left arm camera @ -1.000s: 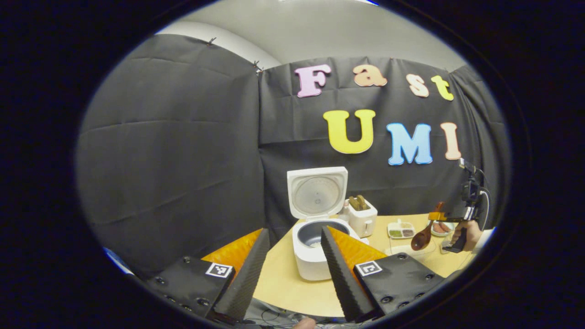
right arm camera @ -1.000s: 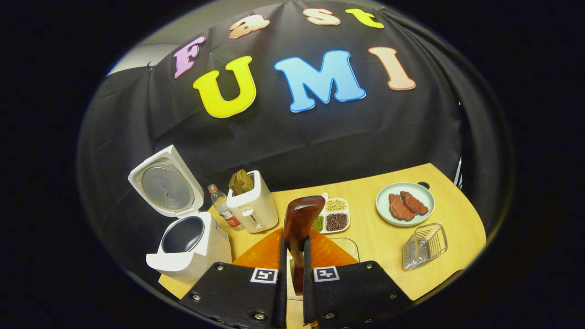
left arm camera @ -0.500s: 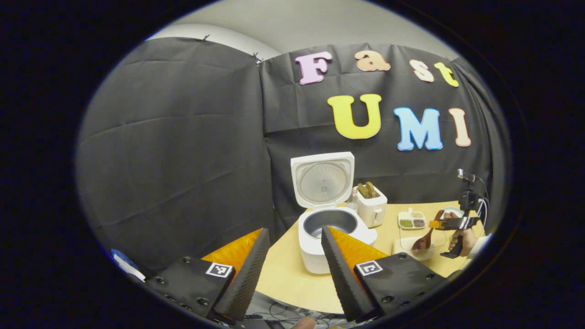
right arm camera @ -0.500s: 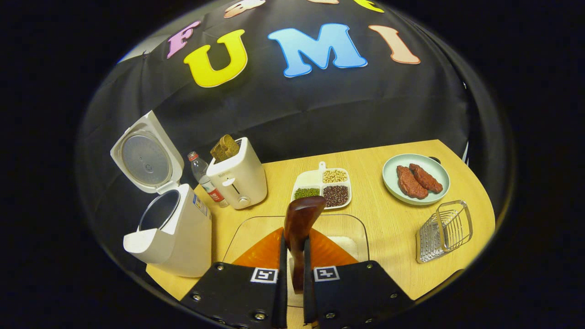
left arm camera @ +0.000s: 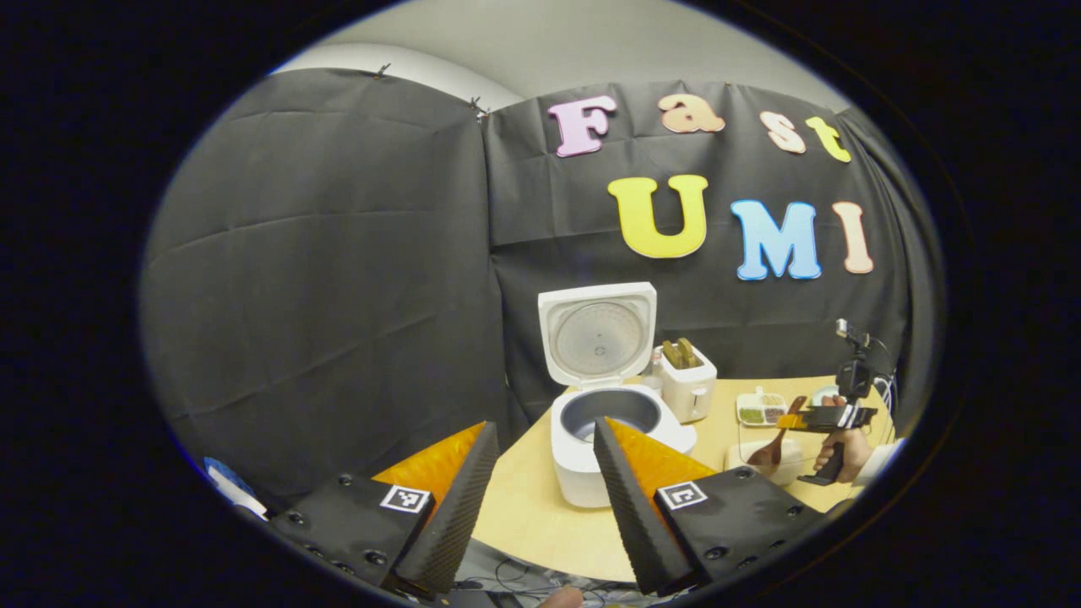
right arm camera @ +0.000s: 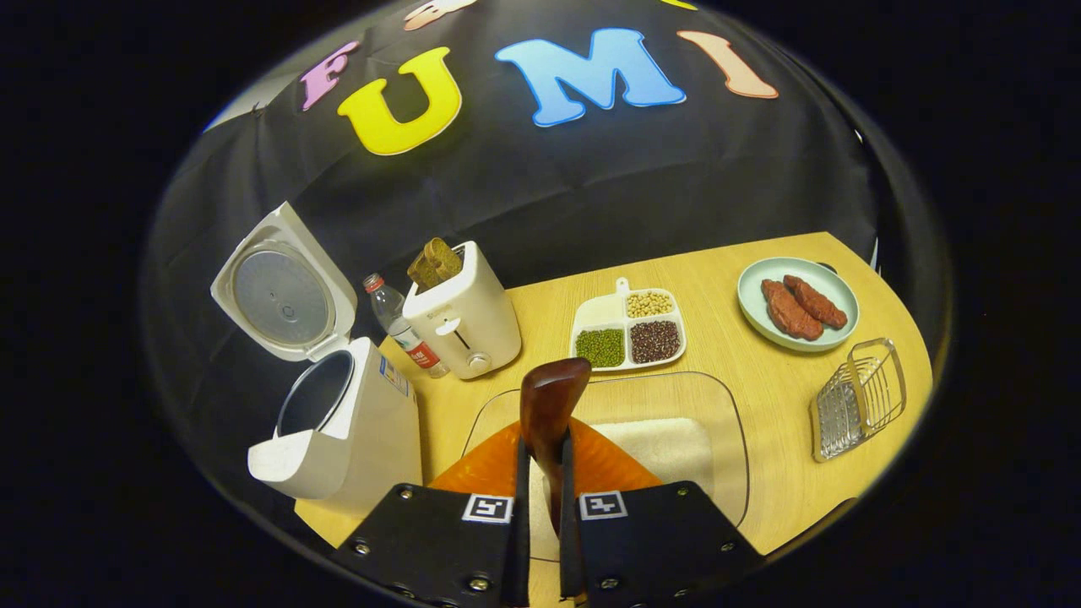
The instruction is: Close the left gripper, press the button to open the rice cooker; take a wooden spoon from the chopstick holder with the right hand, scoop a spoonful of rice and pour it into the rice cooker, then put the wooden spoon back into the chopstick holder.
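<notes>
Clamping the wooden spoon (right arm camera: 547,414) by its handle, the right tool (right arm camera: 540,473) holds its bowl above the rice (right arm camera: 667,443).

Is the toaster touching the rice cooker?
Apart. The right gripper view shows the toaster and rice cooker with a bottle and bare table between them.

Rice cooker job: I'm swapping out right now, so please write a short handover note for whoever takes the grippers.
Left gripper: open, holding nothing, back from the table.
Right gripper: fingers shut on the wooden spoon, bowl over the clear rice dish.
Rice cooker: lid up, pot exposed.
Wire chopstick holder: lying at the table's right edge.
Done: cooker opened, spoon taken.
Left: scoop rice, pour into cooker, return spoon to holder.
</notes>
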Demonstrator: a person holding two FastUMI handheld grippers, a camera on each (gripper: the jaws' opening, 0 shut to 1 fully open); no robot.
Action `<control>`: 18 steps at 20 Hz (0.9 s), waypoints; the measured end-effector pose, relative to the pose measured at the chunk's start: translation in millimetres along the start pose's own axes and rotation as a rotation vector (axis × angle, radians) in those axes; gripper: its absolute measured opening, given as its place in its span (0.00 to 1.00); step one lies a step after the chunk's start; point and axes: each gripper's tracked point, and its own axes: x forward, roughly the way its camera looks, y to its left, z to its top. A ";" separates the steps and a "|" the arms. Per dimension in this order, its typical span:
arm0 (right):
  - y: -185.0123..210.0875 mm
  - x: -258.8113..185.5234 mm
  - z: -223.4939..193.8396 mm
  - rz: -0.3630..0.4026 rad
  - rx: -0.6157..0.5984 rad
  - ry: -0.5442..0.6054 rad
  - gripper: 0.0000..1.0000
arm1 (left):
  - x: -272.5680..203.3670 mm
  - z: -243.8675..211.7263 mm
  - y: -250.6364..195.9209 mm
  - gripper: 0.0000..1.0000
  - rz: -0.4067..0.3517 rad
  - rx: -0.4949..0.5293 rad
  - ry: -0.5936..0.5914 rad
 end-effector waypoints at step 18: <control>-7.6 -41.3 69.1 0.095 0.343 -0.108 0.14 | -4.1 8.2 -1.4 0.86 -0.021 0.009 -0.023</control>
